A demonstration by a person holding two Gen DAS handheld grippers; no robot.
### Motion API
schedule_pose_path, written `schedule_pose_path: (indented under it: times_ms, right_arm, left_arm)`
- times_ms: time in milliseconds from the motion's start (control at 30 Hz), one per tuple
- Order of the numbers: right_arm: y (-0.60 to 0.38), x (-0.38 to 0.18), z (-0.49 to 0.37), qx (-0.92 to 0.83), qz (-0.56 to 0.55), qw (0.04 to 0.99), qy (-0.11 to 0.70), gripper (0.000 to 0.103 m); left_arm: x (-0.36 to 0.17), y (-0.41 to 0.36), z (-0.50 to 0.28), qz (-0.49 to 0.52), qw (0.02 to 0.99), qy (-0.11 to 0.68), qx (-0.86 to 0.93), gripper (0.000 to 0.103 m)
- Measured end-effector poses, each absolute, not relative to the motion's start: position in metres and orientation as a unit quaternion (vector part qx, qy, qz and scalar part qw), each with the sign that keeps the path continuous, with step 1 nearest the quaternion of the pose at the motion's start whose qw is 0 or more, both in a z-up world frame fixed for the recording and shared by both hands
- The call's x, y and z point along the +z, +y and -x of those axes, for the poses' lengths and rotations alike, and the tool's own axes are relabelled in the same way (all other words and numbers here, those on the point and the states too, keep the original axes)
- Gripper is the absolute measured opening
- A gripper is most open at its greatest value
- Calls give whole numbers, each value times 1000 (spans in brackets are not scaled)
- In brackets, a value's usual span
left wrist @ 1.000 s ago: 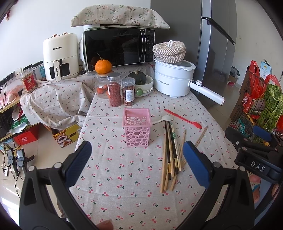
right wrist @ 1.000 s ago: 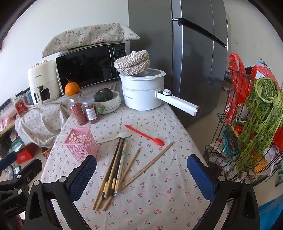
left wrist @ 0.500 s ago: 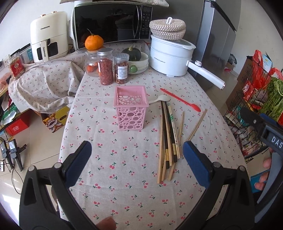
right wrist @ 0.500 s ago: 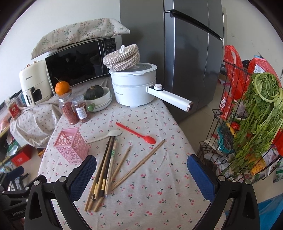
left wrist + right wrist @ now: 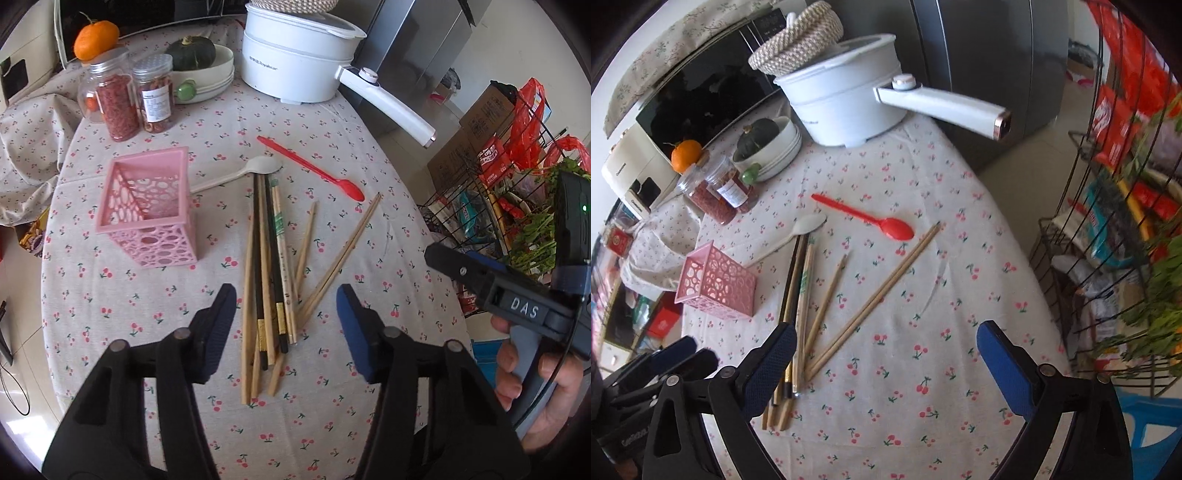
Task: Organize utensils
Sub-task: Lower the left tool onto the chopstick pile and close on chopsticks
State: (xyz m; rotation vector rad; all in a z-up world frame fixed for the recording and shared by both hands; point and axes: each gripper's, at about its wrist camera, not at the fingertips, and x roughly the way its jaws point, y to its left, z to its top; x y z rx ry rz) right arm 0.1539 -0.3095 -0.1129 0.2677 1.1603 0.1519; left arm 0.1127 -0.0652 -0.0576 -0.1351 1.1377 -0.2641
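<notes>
An empty pink holder (image 5: 147, 210) (image 5: 716, 286) stands on the cherry-print tablecloth (image 5: 388, 229). A bundle of several wooden and black chopsticks (image 5: 267, 266) (image 5: 798, 295) lies to its right, with a loose pair (image 5: 340, 258) (image 5: 879, 299) splayed out. A white spoon (image 5: 240, 173) (image 5: 798, 232) and a red spoon (image 5: 314, 170) (image 5: 868, 218) lie beyond. My left gripper (image 5: 286, 314) is open, low over the near ends of the chopstick bundle. My right gripper (image 5: 886, 343) is open above the loose pair; its body shows in the left wrist view (image 5: 517, 306).
A white pot (image 5: 295, 55) (image 5: 849, 99) with a long handle, two spice jars (image 5: 140, 99) (image 5: 720, 192), an orange (image 5: 96, 38) and a bowl with a squash (image 5: 195, 62) stand at the back. A wire rack of groceries (image 5: 517, 184) (image 5: 1126, 221) stands right of the table.
Both grippers have moved forward and down toward the table. The left one now hangs close over the chopstick bundle. Both stay open.
</notes>
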Motion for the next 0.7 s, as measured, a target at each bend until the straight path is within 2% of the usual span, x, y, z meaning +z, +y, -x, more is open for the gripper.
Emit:
schedule_pose_path:
  times_ms: [133, 400, 700]
  right_arm:
    - [-314, -128, -164, 66, -117, 814, 566, 89]
    - [-322, -141, -183, 76, -132, 801, 578, 88]
    - [-327, -145, -187, 72, -142, 799, 580, 88]
  left_arm:
    - [-81, -86, -147, 64, 814, 565, -115, 34]
    - [-121, -102, -196, 68, 791, 600, -95, 14]
    - [-145, -111, -225, 38, 776, 626, -60, 13]
